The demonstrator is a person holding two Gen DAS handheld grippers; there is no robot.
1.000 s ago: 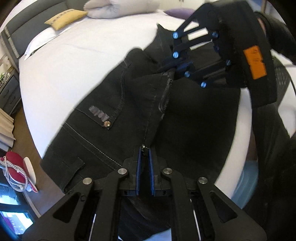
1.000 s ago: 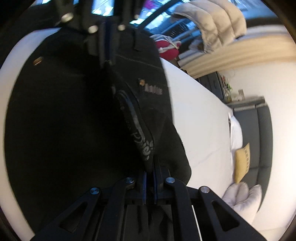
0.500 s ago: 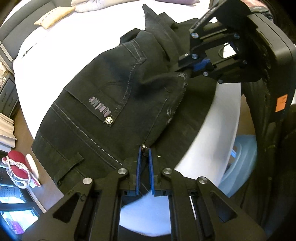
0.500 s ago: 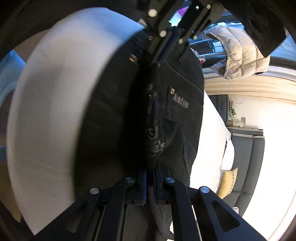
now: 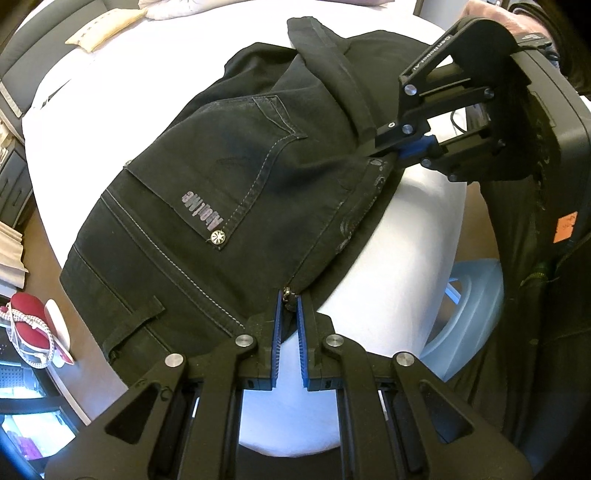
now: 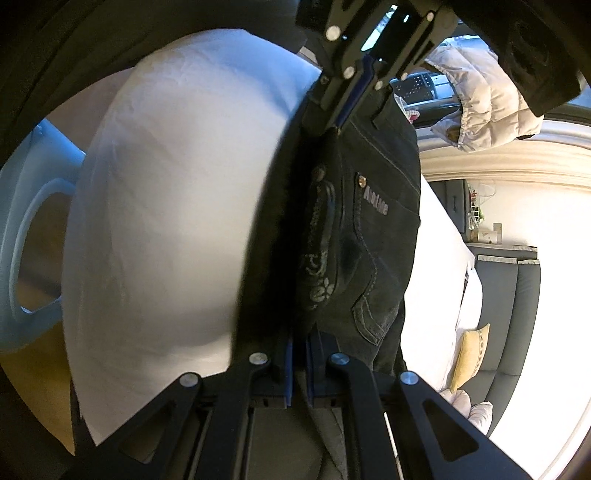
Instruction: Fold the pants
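Note:
Black jeans (image 5: 229,177) with a grey-lettered back pocket lie folded lengthwise on the white bed (image 5: 110,74), the waistband hanging toward the bed's near edge. My left gripper (image 5: 287,295) is shut on the folded edge at the waist, by the zip. My right gripper (image 5: 384,149) is shut on the same folded edge farther up, near the seat. In the right wrist view the jeans (image 6: 373,229) stretch from my right gripper (image 6: 300,334) up to the left gripper (image 6: 341,123). The legs trail away behind the right gripper.
A pale blue plastic basket (image 5: 469,317) stands on the floor beside the bed; it also shows as the basket (image 6: 26,229). A yellow cushion (image 5: 107,22) and white pillows lie at the bed's far end. A red-and-white shoe (image 5: 26,317) sits on the floor left.
The right gripper has swung the upper half of the jeans across to the left, closing the fold. White bedsheet now shows on the right where black fabric lay. The left gripper stayed put.

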